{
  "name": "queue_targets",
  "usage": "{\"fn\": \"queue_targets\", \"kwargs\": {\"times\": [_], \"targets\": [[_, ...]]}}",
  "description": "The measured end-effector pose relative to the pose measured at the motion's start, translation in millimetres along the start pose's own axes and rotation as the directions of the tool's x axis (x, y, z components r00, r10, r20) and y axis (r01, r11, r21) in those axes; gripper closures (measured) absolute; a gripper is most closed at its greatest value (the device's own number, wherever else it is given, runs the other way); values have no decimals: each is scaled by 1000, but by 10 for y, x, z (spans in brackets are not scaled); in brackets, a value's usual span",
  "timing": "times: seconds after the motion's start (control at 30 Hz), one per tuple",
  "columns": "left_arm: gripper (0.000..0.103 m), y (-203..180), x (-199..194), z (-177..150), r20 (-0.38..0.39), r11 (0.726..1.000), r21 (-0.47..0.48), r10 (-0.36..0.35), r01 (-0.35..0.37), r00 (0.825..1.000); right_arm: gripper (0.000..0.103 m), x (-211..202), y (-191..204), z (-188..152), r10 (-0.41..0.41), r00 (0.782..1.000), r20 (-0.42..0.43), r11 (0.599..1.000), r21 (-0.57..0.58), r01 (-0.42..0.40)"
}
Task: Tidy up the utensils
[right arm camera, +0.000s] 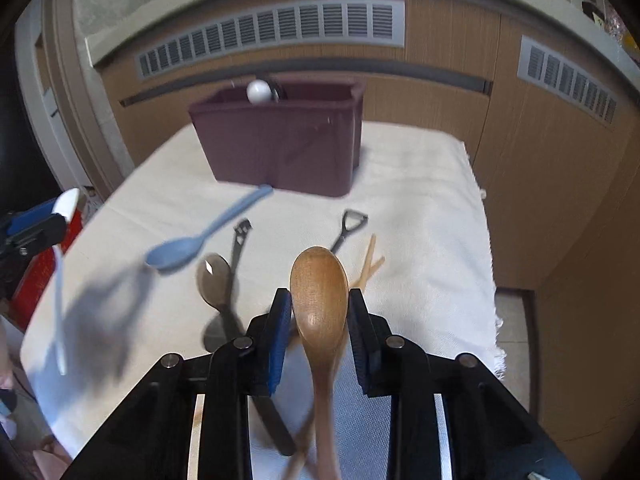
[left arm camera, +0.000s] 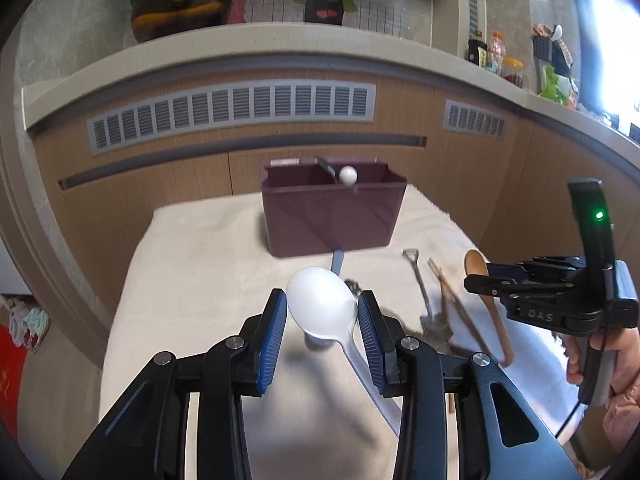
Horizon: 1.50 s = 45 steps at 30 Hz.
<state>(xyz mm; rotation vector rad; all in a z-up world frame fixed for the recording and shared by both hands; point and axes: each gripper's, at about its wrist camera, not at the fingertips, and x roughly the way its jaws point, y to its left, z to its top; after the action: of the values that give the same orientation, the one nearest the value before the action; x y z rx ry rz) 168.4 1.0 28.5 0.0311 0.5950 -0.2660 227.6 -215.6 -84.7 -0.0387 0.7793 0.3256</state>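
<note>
My left gripper (left arm camera: 322,300) is shut on the bowl of a white plastic spoon (left arm camera: 320,312), which it holds above the cloth with the handle hanging back and down. From the right wrist view the left gripper (right arm camera: 36,224) and the white spoon (right arm camera: 66,202) show at the far left. My right gripper (right arm camera: 320,300) has its blue pads against both sides of a wooden spoon (right arm camera: 318,292); its handle runs back under the camera. In the left wrist view the right gripper (left arm camera: 480,282) sits at the wooden spoon (left arm camera: 476,264). A purple bin (left arm camera: 332,216) stands at the back.
On the white cloth (right arm camera: 420,200) lie a blue spoon (right arm camera: 180,250), a dark translucent spoon (right arm camera: 216,276), a black-handled utensil (right arm camera: 240,236), a shovel-shaped metal spoon (right arm camera: 348,224) and chopsticks (right arm camera: 370,264). A white round-ended utensil (right arm camera: 258,91) stands in the bin. Wooden cabinets rise close behind.
</note>
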Motion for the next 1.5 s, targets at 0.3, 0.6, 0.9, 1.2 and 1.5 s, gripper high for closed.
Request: {"fn": "queue_targets", "kwargs": {"times": [0.3, 0.6, 0.9, 1.2, 1.5], "targets": [[65, -99, -391, 1406, 379, 989, 121, 34, -86, 925, 96, -1118, 113, 1169, 69, 925, 373, 997, -62, -49], [65, 296, 115, 1638, 343, 995, 67, 47, -74, 938, 96, -783, 107, 1663, 150, 931, 333, 987, -98, -124], [65, 718, 669, 862, 114, 993, 5, 118, -120, 986, 83, 437, 271, 866, 227, 974, -28, 974, 13, -226], [65, 1115, 640, 460, 60, 984, -69, 167, -162, 984, 68, 1091, 1051, 836, 256, 962, -96, 959, -104, -265], [65, 1285, 612, 318, 18, 979, -96, 183, -181, 983, 68, 1521, 1278, 975, 310, 924, -225, 932, -121, -342]]}}
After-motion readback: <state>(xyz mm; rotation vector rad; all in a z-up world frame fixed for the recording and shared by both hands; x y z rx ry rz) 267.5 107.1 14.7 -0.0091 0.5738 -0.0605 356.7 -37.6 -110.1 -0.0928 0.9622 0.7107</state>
